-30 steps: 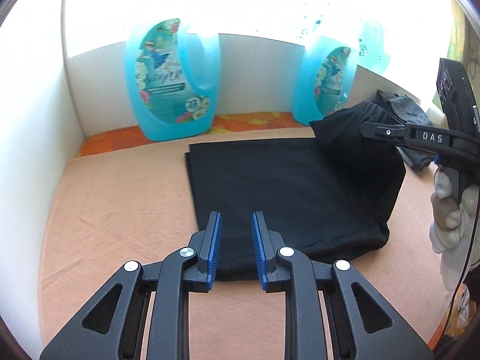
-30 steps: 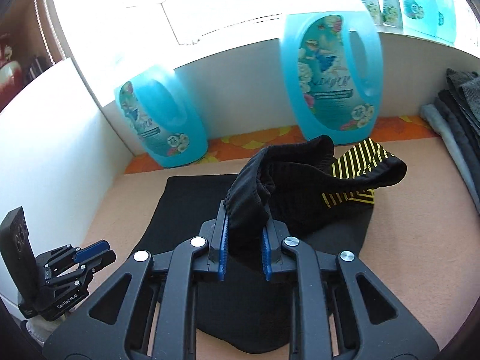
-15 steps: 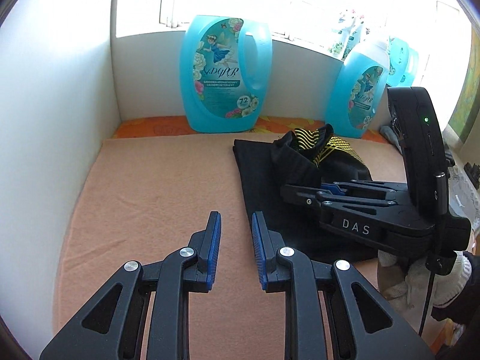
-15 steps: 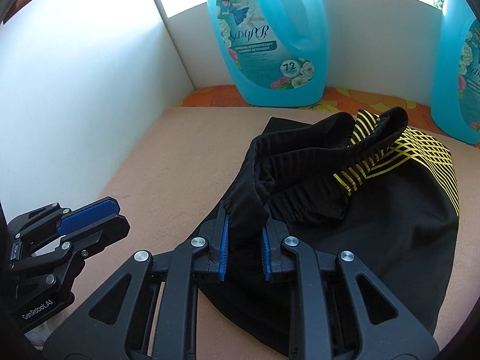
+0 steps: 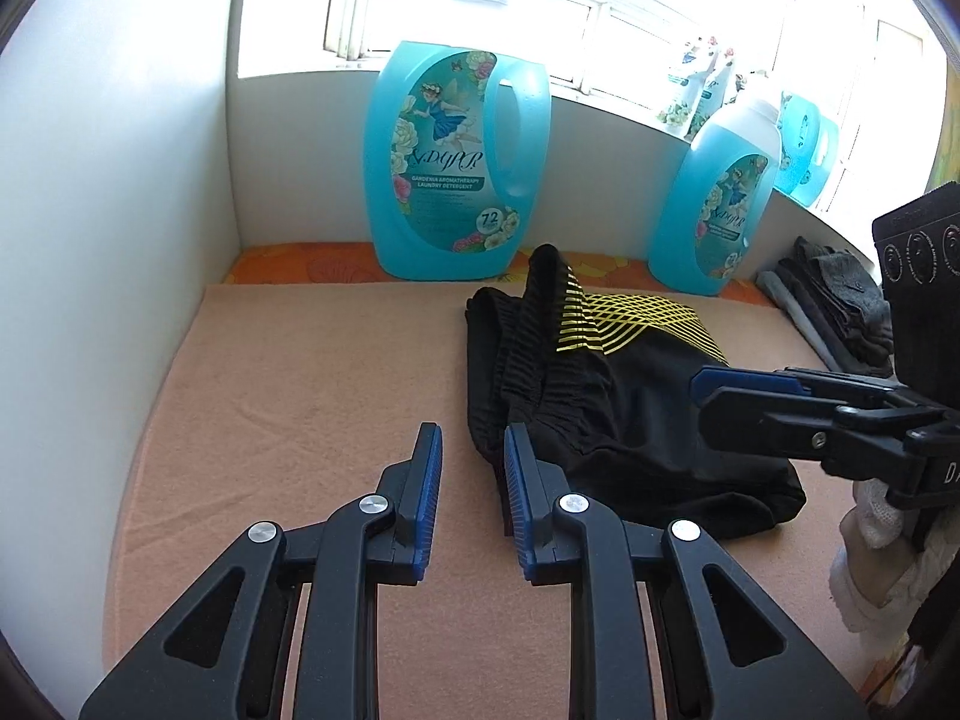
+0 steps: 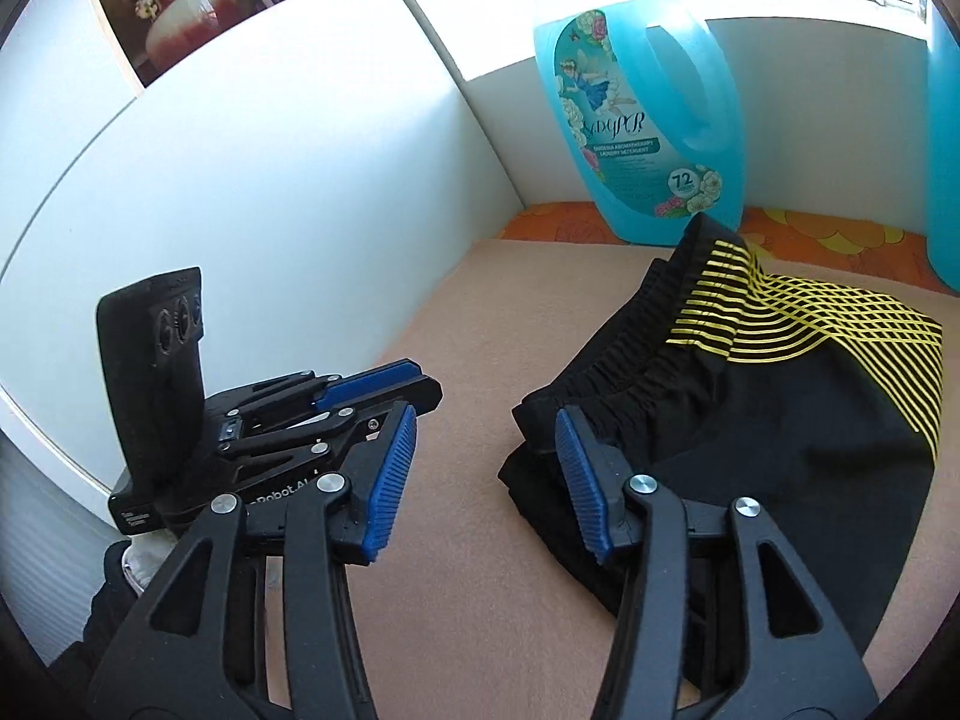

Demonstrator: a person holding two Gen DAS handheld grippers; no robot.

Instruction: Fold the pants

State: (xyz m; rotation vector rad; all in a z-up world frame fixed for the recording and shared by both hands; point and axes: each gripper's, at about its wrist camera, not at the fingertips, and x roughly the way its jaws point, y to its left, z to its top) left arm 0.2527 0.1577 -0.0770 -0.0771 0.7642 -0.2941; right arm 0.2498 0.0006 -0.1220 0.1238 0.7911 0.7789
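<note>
Black pants (image 5: 606, 408) with yellow stripes lie folded in a loose heap on the peach mat (image 5: 300, 390), waistband bunched toward the left. They also fill the right side of the right wrist view (image 6: 780, 420). My right gripper (image 6: 486, 426) hangs just left of the waistband with its jaws opening and only mat between the pads; its right finger (image 6: 585, 480) overlaps the cloth's edge. From the left wrist view it reaches in from the right (image 5: 705, 396) above the pants. My left gripper (image 5: 473, 468) hovers over the mat at the pants' near-left edge, narrowly open and empty, and shows low at the left (image 6: 429, 393).
Two blue detergent bottles (image 5: 456, 162) (image 5: 714, 222) stand against the white back wall. A stack of grey folded clothes (image 5: 834, 312) lies at the far right. A white side wall (image 5: 120, 240) bounds the mat on the left. A red-white vase (image 6: 180, 6) sits on a shelf.
The right gripper carried the waistband leftward over the pants, then let it go and opened; the cloth now rests on the mat. The left gripper drifted a little and stayed narrowly open.
</note>
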